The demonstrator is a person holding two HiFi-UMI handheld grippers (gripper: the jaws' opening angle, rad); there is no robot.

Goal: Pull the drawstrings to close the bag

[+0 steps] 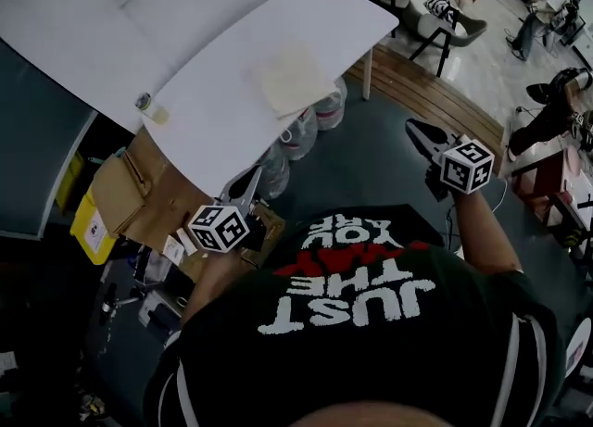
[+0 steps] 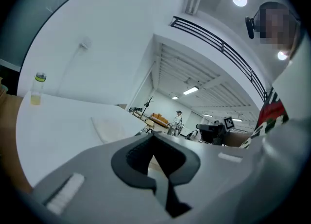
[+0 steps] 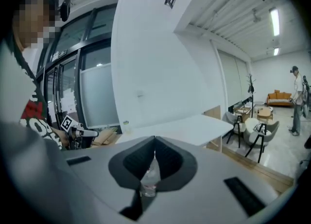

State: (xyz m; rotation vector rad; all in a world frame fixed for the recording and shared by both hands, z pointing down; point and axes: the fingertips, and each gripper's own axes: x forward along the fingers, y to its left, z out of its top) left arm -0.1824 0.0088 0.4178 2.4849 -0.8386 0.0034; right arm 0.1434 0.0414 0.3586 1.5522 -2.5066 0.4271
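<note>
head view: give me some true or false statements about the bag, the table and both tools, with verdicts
The bag lies flat on the white table. True.
The left tool grips a drawstring. False: it is shut on nothing, away from the bag.
The right tool is shut and empty. True.
The small bottle touches the bag. False: it stands at the table's edge, well apart from the bag.
</note>
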